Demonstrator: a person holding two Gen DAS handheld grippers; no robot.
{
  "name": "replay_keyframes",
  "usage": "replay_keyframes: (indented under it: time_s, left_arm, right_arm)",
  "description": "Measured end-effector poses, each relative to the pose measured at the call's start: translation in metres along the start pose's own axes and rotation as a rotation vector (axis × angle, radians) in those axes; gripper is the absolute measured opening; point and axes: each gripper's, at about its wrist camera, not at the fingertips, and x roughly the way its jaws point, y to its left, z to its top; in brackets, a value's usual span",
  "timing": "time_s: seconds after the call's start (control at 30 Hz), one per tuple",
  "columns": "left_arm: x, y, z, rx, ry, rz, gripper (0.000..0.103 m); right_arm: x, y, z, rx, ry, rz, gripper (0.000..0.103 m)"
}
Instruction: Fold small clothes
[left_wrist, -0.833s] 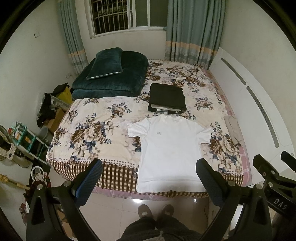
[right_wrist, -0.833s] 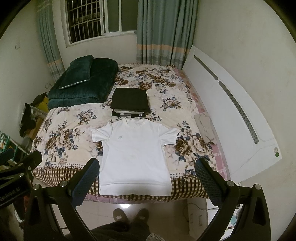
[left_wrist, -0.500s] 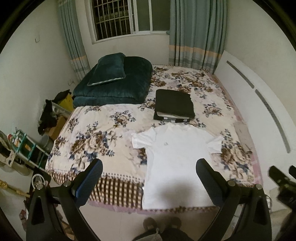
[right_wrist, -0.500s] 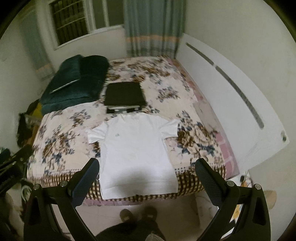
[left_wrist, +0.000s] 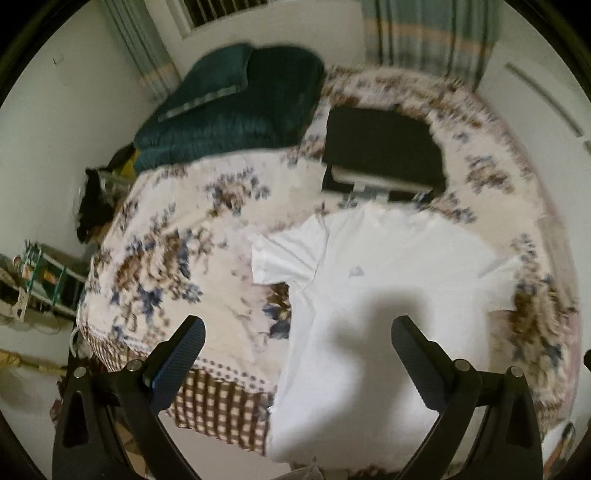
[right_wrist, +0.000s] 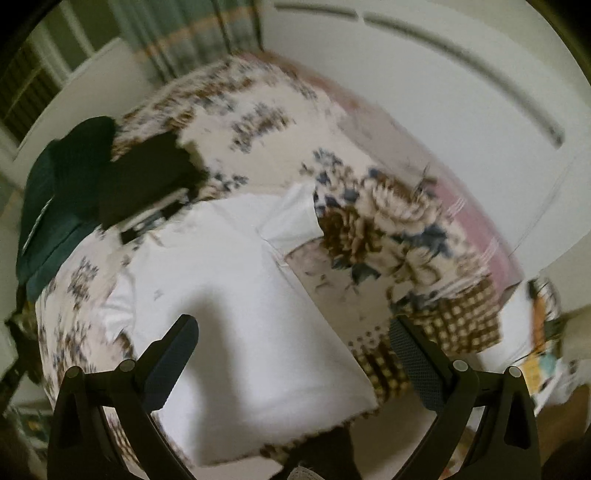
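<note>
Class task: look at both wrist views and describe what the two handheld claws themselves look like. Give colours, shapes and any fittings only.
Both claws match. The left claw and right claw each have a matte black frame of angled arms, joined by round silver bolts. Each finger ends in a long, rounded pad with a fine ribbed texture that looks dark blue. No cables, lettering or sleeves show in these views.

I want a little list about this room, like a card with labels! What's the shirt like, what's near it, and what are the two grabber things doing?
shirt: white T-shirt, spread flat, sleeves out, not folded yet
shirt spot: near edge of the bed, hem hanging over the side
behind shirt: dark folded stack
far corner: green blanket with a pillow on top
left gripper: open, empty, above the shirt's hem area
right gripper: open, empty, above the shirt
picture: blurry, so small details are hard to tell
</note>
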Motion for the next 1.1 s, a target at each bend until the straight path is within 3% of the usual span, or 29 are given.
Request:
replay_keyframes:
  time_s: [0.2,0.33,0.43,0.6,0.67,0.7,0.77,0.83,0.97,1.1]
  left_arm:
    - [0.129,-0.035,-0.004,-0.071,0.157,0.025,0.103]
    - [0.202,-0.045,-0.014,-0.108,0.221,0.072,0.103]
    - [0.243,-0.044,-0.017,-0.152,0.264,0.072,0.103]
    - [0.279,-0.038,-0.018,-0.187,0.28,0.046,0.103]
    - [0.286,-0.033,-0.019,-0.198,0.287,0.04,0.103]
    - [0.288,-0.027,-0.02,-0.207,0.288,0.039,0.103]
    - [0.288,-0.018,-0.019,-0.224,0.288,0.037,0.103]
    - [0.287,-0.005,-0.017,-0.246,0.282,0.042,0.103]
    - [0.281,0.027,-0.018,-0.27,0.255,0.074,0.103]
    - [0.282,0.062,-0.029,-0.274,0.25,0.125,0.103]
  right_arm:
    - [0.173,-0.044,0.042,0.179,0.097,0.047,0.103]
    - [0.281,-0.068,0.051,0.336,0.169,0.105,0.097]
    - [0.335,-0.076,0.051,0.45,0.189,0.167,0.09]
    - [0.376,-0.069,0.053,0.569,0.126,0.292,0.06]
    - [0.383,-0.06,0.056,0.588,0.101,0.299,0.021]
    - [0.383,-0.054,0.058,0.583,0.086,0.273,0.013]
    - [0.376,-0.035,0.065,0.53,0.038,0.224,0.004]
    - [0.36,-0.004,0.074,0.406,-0.017,0.17,0.003]
    - [0.327,0.11,0.078,-0.072,-0.137,0.049,0.003]
    - [0.331,0.221,0.031,-0.526,-0.185,-0.023,0.003]
